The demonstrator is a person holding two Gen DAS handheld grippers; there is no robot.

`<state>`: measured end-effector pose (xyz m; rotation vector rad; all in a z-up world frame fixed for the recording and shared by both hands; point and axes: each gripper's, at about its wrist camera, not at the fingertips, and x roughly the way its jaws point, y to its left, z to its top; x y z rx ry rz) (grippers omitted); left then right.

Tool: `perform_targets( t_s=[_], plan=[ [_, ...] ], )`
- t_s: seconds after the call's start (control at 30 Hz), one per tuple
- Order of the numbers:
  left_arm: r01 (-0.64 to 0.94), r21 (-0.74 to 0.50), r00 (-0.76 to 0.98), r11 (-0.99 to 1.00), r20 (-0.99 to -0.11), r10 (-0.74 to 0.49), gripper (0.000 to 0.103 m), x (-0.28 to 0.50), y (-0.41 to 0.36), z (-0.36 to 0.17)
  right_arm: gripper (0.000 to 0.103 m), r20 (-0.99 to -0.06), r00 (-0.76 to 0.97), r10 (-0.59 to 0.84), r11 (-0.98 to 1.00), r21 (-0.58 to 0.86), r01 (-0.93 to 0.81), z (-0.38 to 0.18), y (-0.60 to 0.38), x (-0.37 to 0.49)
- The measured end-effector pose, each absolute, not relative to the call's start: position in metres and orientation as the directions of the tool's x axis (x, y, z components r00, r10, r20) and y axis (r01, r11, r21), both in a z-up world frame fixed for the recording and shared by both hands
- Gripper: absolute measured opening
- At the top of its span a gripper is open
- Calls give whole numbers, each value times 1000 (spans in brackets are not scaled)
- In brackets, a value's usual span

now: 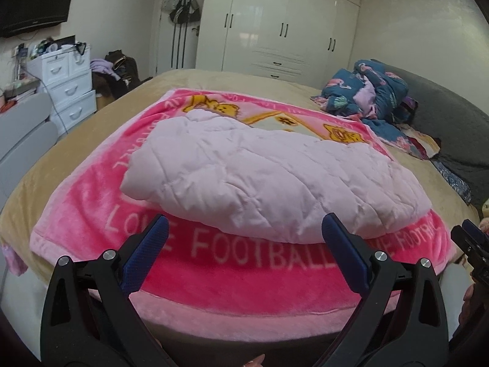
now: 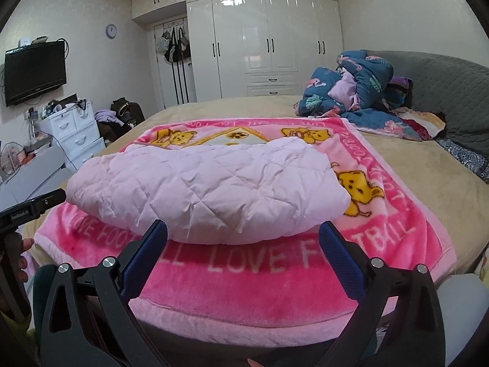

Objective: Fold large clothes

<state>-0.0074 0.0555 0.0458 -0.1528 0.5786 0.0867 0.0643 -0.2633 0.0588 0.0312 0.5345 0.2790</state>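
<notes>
Pale pink and quilted, the padded garment (image 1: 262, 180) lies folded into a thick bundle in the middle of the bright pink blanket (image 1: 244, 284) on the bed (image 1: 45, 189). It looks puffy and light, soft enough to sag and spring open when lifted, with a smooth shell that may slide between pads. A grip on a single layer would probably peel the fold apart, so the best hold is likely the thick rounded edge nearest the cameras, at 6 o'clock of the bundle, pinching through all layers.

Both tools stand off from it. The left gripper (image 1: 244, 241) has its fingers spread wide with nothing between them, and the right gripper (image 2: 244, 241) is equally wide and empty.

Sleeves, collar and any zip are tucked out of sight, so what kind of garment it is cannot be told. Its far edge at 12 o'clock is hidden behind its own bulk, and the fisheye bends the bed's outline.
</notes>
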Motion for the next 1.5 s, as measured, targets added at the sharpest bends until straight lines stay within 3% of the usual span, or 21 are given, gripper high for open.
perform_targets(
  t_s=[0.5, 1.5],
  plan=[
    [-63, -67, 794, 996, -608, 9, 94, -9, 22, 22, 99, -573, 771, 280, 956, 92, -279, 29, -238, 63],
    [-63, -63, 786, 996, -618, 11, 94, -7, 19, 15, 99, -575, 766, 287, 954, 101, -282, 26, -236, 64]
  ],
)
